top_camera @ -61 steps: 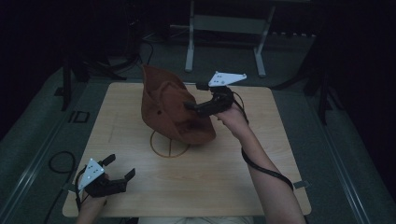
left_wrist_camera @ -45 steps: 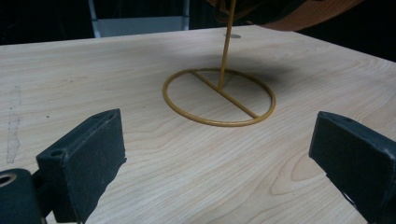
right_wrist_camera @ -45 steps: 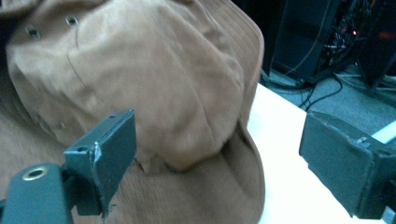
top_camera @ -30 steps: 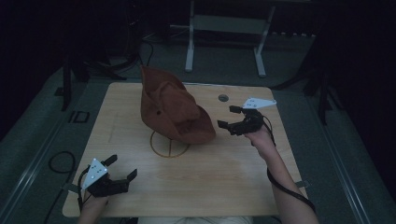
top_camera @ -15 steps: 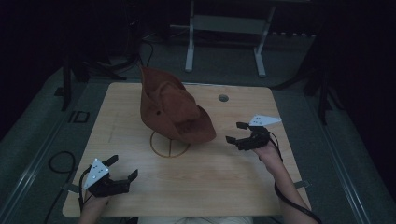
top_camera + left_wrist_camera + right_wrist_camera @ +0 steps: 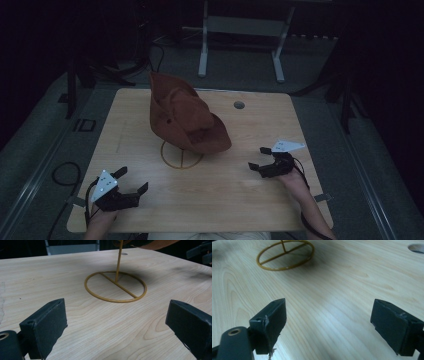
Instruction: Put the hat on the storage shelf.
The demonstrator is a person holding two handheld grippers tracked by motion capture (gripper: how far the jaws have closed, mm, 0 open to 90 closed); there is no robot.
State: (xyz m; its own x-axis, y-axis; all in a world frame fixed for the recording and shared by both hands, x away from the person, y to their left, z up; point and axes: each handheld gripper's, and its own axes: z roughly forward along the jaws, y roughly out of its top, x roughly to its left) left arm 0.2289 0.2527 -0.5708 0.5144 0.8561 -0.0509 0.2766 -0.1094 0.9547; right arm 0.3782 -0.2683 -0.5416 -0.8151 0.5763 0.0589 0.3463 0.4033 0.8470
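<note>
From the high view, a pale wood-grain surface [image 6: 210, 200] with rounded corners carries a brown hat [image 6: 186, 117], soft and creased, with a wide floppy brim, perched tilted on a thin yellow wire stand [image 6: 181, 155] whose base is a flat ring crossed by one bar. A small round hole [image 6: 239, 105] sits in the surface beyond the hat. The left claw [image 6: 131, 183] rests low at the near left corner, jaws spread and holding nothing, well apart from the stand. The right claw [image 6: 257, 160] sits near the right edge, jaws spread, empty, aimed toward the stand and clear of the brim.

In the left gripper view, the left claw [image 6: 116, 322] shows two blocky matte black jaws set wide apart over bare wood. The stand [image 6: 115, 286] lies ahead between them, its slim post rising to the hat [image 6: 155, 243] at the top edge.

In the right gripper view, the right claw [image 6: 328, 320] is likewise spread, its left jaw's pad frayed at the edge. The stand [image 6: 285, 255] lies ahead to the left, well apart; the hole [image 6: 417, 248] is at top right.
</note>
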